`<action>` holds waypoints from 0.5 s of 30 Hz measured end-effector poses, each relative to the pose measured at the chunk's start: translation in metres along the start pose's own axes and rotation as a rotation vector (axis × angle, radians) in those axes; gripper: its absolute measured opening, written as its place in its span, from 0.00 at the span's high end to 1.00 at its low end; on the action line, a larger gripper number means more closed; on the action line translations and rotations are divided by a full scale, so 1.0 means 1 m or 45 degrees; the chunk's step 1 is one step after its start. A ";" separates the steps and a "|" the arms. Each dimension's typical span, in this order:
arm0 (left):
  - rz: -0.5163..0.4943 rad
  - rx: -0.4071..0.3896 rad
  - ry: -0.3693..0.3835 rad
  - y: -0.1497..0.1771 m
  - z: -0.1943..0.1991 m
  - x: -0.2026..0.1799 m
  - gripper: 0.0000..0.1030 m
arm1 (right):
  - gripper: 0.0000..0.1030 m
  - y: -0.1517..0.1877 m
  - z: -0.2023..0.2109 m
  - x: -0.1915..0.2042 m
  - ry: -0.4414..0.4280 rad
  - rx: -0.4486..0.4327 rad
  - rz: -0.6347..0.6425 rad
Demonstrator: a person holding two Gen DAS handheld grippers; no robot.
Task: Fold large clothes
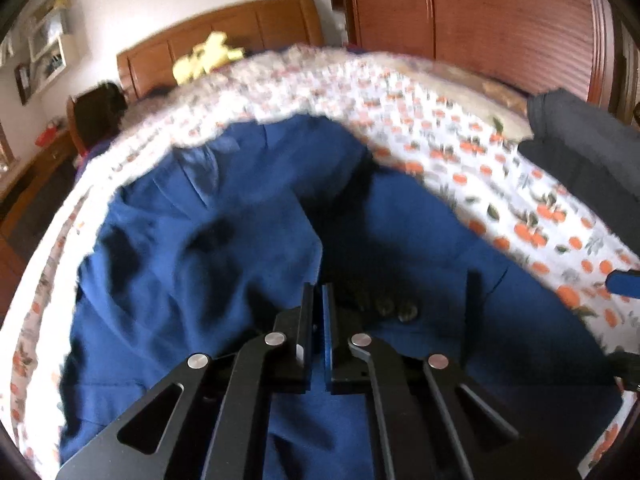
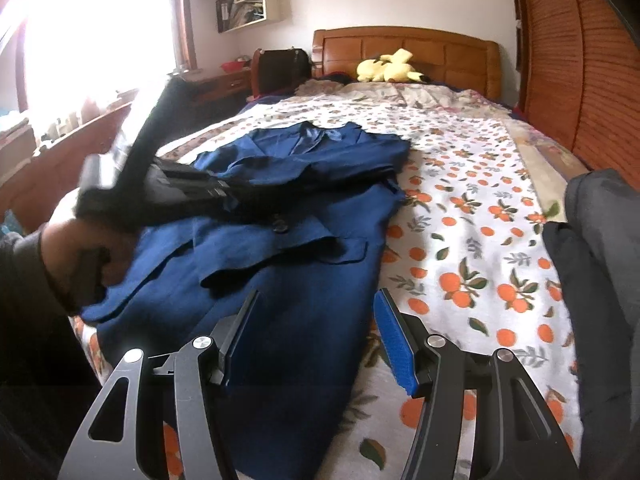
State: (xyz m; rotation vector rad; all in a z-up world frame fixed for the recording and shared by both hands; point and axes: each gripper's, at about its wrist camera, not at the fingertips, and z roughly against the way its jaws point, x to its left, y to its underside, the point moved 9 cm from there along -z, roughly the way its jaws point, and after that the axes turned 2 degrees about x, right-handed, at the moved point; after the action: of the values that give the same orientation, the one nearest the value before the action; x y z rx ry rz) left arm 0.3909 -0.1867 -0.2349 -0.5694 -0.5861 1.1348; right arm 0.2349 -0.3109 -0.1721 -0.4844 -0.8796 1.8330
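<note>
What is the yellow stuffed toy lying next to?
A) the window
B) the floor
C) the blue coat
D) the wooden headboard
D: the yellow stuffed toy lies at the far end of the bed, right against the wooden headboard, well away from the blue coat.

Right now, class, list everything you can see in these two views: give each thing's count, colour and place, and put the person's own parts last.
Coat: one, dark blue, spread on the bed.
Bedsheet: one, white with orange fruit print, covering the bed.
Headboard: one, brown wood, far end of the bed.
Plush toy: one, yellow, by the headboard.
Wardrobe: one, reddish wood, right of the bed.
Wall shelf: one, pale, beside the window.
Dark garment: one, grey-black, right edge of the bed.
Left gripper: one, black, shut over the coat.
Right gripper: one, black with blue pads, open.
</note>
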 end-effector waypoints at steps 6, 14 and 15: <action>0.041 -0.164 -0.072 -0.022 0.063 0.043 0.97 | 0.47 -0.007 0.006 0.002 0.023 0.027 -0.006; 0.101 -0.276 -0.098 -0.009 0.127 0.097 0.97 | 0.47 -0.025 -0.003 0.021 0.054 0.032 0.024; 0.104 -0.280 -0.094 -0.003 0.131 0.099 0.97 | 0.47 -0.026 -0.006 0.024 0.052 0.036 0.018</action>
State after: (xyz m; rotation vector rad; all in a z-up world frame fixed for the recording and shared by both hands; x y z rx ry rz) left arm 0.3335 -0.0786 -0.1247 -0.7482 -0.7633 1.1799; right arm 0.2448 -0.2811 -0.1545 -0.5098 -0.8233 1.8396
